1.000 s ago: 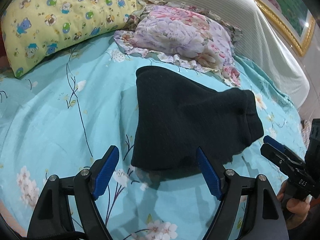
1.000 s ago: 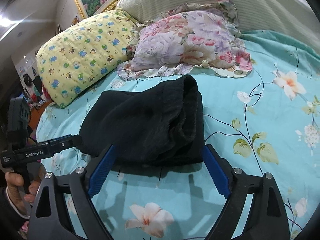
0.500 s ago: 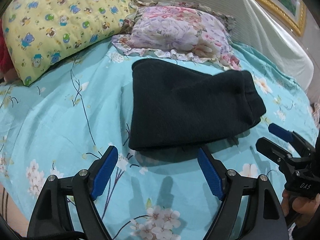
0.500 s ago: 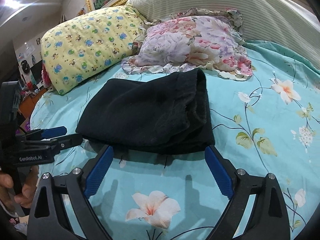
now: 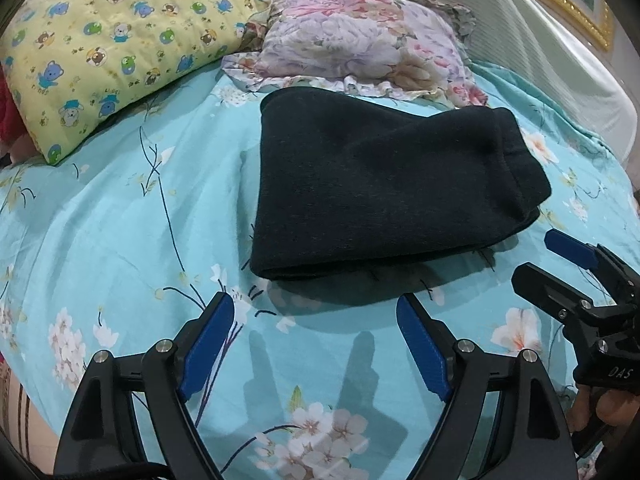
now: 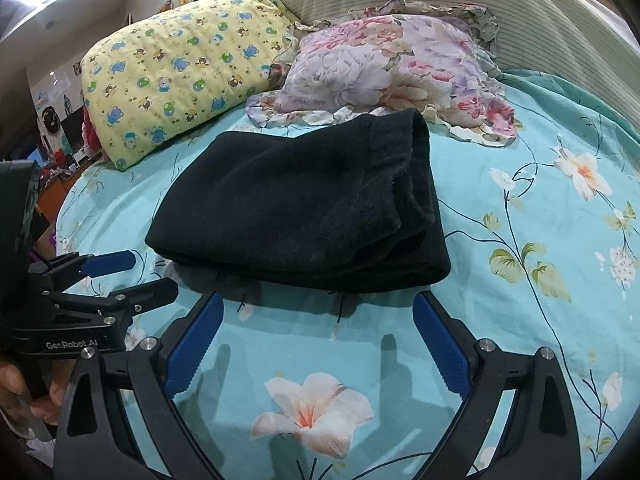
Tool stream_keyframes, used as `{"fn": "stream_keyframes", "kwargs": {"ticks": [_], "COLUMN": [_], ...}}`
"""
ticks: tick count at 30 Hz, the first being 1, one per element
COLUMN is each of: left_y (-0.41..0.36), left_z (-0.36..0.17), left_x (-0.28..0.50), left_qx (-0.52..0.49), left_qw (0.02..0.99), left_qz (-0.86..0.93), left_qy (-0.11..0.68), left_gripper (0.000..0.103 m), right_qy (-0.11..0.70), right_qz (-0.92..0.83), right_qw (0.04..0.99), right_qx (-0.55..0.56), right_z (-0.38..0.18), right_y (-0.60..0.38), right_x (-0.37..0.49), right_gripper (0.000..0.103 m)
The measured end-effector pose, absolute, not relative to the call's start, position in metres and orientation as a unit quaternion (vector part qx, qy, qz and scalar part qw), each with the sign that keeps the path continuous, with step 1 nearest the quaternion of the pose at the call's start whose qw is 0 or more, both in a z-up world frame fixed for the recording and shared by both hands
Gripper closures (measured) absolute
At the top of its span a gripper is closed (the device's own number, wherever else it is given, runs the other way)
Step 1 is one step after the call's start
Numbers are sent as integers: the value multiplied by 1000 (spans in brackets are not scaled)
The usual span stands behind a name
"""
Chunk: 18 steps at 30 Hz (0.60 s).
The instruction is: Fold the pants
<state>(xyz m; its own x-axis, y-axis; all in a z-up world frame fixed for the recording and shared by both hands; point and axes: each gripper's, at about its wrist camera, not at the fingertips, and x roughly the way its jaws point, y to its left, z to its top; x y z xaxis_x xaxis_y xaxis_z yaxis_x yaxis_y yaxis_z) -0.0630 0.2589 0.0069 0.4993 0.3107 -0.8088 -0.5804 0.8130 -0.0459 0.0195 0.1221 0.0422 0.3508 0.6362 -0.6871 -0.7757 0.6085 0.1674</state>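
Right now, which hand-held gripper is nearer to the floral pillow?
Neither clearly. The left hand-held gripper and right hand-held gripper both hover open before the folded pants; the floral pillow lies beyond.

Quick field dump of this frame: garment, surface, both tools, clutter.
garment: black pants, folded into a compact stack, lying flat
surface: teal floral bedsheet
left tool: open, empty, short of the pants' near edge
right tool: open, empty, jaws have just been opening, nothing between them
clutter: yellow bear pillow, floral pillow behind the pants
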Motion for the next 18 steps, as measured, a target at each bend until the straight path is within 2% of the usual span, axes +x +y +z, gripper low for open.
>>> {"fn": "stream_keyframes", "kwargs": {"ticks": [18], "left_y": [263], "left_z": [2], "left_x": [-61], "left_qx": [-154], "left_qw": [852], "left_qz": [277], "left_qy": [417], "left_gripper": [19], "right_qy": [350], "right_qz": [431], "right_qw": [826], "right_qx": [-97], "right_z": [37], "right_y": [132], "right_x": [15], "right_gripper": [6]}}
